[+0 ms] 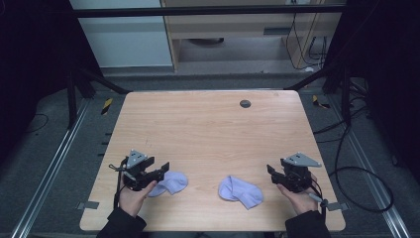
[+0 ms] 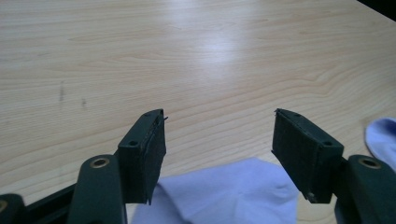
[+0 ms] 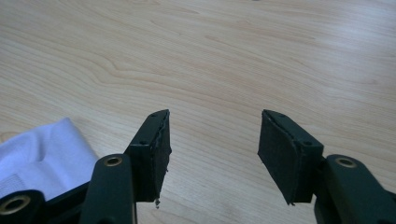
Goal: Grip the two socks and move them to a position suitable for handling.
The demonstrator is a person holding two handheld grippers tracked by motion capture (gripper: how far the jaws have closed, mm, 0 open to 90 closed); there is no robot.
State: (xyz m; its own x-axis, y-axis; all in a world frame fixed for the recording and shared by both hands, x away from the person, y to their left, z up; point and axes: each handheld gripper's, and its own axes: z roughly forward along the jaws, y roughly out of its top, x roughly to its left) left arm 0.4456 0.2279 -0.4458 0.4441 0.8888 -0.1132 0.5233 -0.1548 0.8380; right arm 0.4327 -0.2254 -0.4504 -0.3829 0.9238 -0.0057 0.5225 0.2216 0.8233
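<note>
- The table (image 1: pixel 208 129) looks like pale wood or wood-grain laminate — smooth, with a soft sheen where light falls.
- The left sock (image 1: pixel 171 182) and the right sock (image 1: pixel 240 192) are soft lilac knit cloth, matt.
- Both pairs of jaws are matt black, plastic by the look, faced with dull, rubbery pads (image 2: pixel 154 154).
- A grey metal-looking plate (image 1: pixel 301 159) tops the right gripper (image 1: pixel 273 174).

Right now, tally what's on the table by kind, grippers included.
Light purple socks: 2, the left sock and the right sock
Grippers: 2, the left gripper and the right gripper, both open
Dark round disc near the far edge: 1
Total: 5
</note>
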